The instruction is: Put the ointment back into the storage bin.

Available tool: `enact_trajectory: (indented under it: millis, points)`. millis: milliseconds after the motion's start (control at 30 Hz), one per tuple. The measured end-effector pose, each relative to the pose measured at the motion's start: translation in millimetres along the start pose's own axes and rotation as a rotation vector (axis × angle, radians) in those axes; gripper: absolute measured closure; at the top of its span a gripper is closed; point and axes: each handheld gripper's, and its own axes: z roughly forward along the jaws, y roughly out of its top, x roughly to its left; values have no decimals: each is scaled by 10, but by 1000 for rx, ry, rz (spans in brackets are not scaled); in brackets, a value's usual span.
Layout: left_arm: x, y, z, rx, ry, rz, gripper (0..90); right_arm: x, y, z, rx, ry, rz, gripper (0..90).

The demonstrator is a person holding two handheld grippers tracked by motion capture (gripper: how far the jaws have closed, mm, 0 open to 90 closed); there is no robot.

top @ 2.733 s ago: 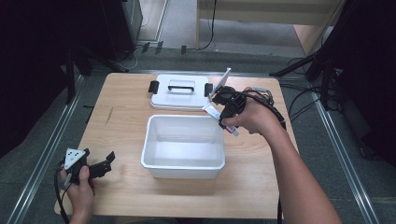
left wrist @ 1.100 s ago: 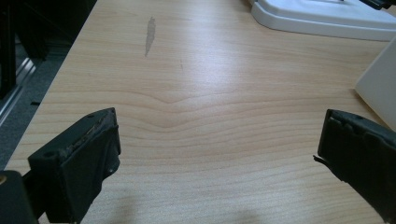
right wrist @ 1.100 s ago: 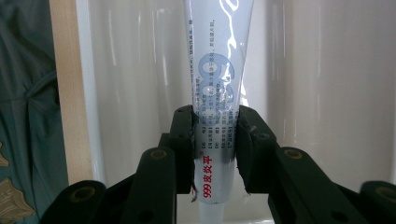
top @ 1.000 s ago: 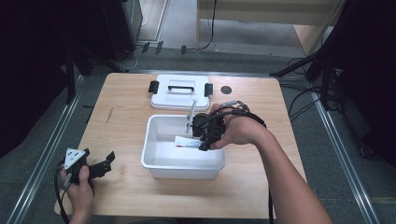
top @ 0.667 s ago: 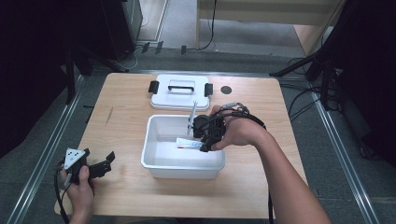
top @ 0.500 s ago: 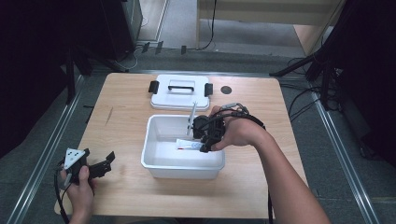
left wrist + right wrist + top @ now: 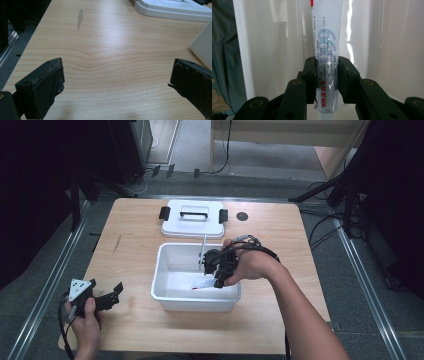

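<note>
Over the white bin (image 7: pixel 167 292) at the middle of the tabletop (image 7: pixel 135 245), the high view shows the right gripper (image 7: pixel 216 272) reaching down inside with a small white tube (image 7: pixel 204 283) under it. Its own view adds the detail: the tube (image 7: pixel 327 50), printed with "999" and blue script, is pinched between the jaws across its lower body and runs up along the bin's glossy wall (image 7: pixel 274 37). Behind the bin lies its white lid (image 7: pixel 192 220) with black latches. At the near left corner, the left gripper (image 7: pixel 107 300) rests with jaws wide apart over bare wood (image 7: pixel 112 62), well apart from the bin.
</note>
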Motion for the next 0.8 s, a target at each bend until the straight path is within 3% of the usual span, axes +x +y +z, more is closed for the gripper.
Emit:
enact_trajectory:
  millis: [800]
  points:
    - [4, 1, -3, 3, -1, -1, 0, 45, 128, 277, 113, 38, -13, 715]
